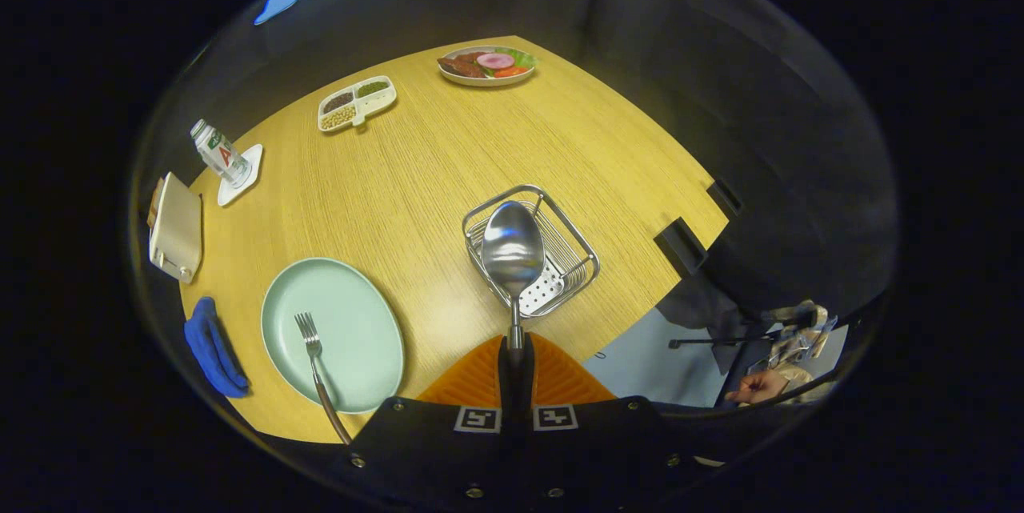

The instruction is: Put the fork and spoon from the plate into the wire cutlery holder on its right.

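The claw (516,353) is pinching the spoon (513,250) by its handle, both fingers pressed on it, and the bowl of the spoon hangs over the wire holder (574,245). That holder sits near the table's (448,153) right edge. The fork (314,361) lies on the pale green plate (352,321), handle poking past the rim toward the near edge. A wide bare stretch of table runs between the holder and the far dishes: a divided tray (357,103) and a plate of food (486,66).
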Action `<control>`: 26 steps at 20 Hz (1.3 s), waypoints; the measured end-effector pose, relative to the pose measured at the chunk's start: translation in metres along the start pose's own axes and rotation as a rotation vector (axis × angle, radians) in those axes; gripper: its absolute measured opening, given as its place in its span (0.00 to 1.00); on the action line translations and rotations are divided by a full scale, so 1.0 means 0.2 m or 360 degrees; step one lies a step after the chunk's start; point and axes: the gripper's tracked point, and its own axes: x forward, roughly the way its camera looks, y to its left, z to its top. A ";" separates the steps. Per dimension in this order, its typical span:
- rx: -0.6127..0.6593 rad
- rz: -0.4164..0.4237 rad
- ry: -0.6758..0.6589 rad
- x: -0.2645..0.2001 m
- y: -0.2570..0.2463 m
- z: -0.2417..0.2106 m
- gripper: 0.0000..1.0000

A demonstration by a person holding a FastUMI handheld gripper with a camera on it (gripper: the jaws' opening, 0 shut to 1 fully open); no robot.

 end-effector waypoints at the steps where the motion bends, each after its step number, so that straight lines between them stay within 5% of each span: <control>1: -0.0012 0.0000 0.0026 0.01 -0.01 0.00 0.01; 9: -0.0027 0.0119 0.0244 0.02 0.01 0.02 0.03; 15: -0.0022 0.0091 0.0267 0.01 -0.05 0.09 0.08; 17: 0.0014 0.0129 0.0233 0.00 -0.03 0.12 0.13; 20: 0.0047 0.0193 0.0168 -0.02 0.02 0.17 0.65; 26: -0.0060 0.0193 0.0069 -0.07 0.09 0.21 0.66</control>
